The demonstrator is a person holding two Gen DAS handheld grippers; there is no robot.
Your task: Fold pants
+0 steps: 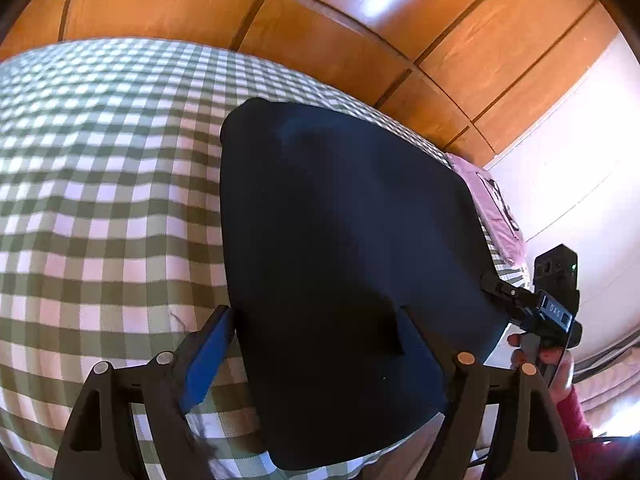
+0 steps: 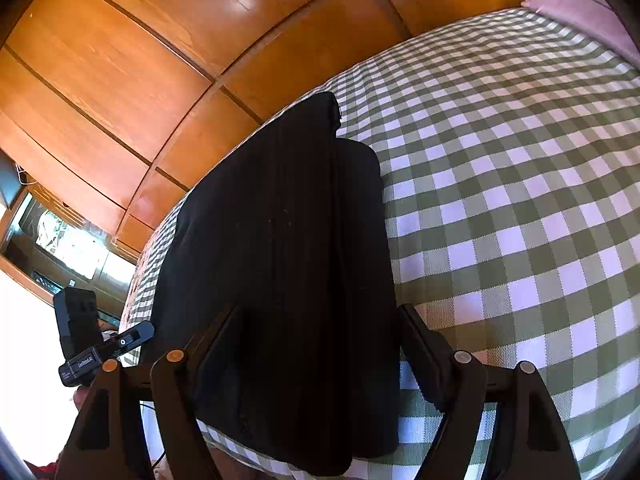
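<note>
The dark navy pants (image 1: 340,240) lie folded in a long flat strip on the green-and-white checked bed cover (image 1: 100,200). My left gripper (image 1: 320,320) is open, its blue-padded fingers (image 1: 208,356) spread to either side of the near end of the pants. In the right wrist view the pants (image 2: 280,240) look black and layered, and my right gripper (image 2: 320,316) is also open, straddling their near end. The right gripper's body shows at the right edge of the left wrist view (image 1: 552,312); the left one shows in the right wrist view (image 2: 92,344).
A wooden panelled wardrobe (image 1: 320,32) stands beyond the far edge of the bed. A pink pillow (image 1: 492,200) lies at one end of the bed. A bright window and a shelf (image 2: 60,240) are to the left in the right wrist view.
</note>
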